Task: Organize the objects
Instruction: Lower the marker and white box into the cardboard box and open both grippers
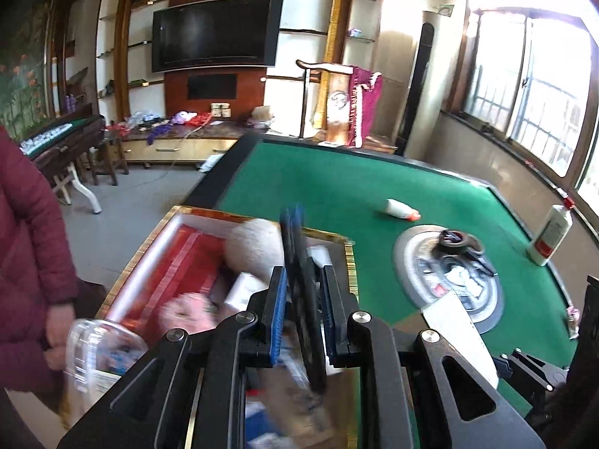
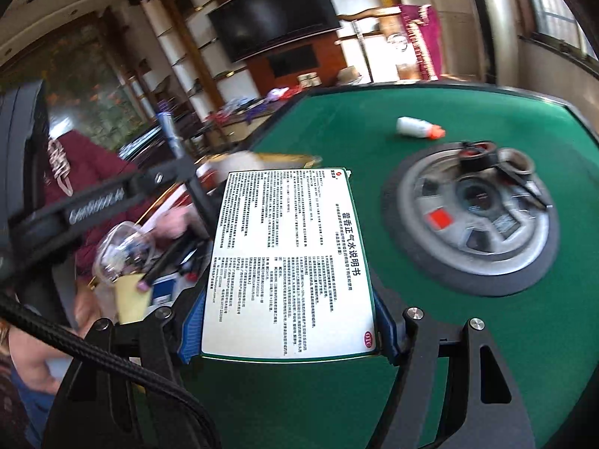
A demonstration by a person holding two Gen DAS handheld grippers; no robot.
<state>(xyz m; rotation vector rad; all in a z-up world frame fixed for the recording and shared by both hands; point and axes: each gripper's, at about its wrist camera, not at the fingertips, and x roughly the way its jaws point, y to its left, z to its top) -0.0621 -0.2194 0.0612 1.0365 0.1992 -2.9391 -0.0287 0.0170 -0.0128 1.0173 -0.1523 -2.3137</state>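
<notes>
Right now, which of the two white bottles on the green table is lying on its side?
The small white bottle with the orange cap, lying beyond the round centre console. The taller red-capped bottle near the table's window-side edge stands upright.

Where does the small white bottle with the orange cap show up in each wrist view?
Left wrist: small bottle lies on its side on the green felt, right of centre, beyond the round hub.
Right wrist: bottle lies upper right, beyond the hub.
Shared landmark: the wall TV.

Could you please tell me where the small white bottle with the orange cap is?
The small white bottle with the orange cap lies on its side on the green felt table, just beyond the round grey centre console.
</notes>
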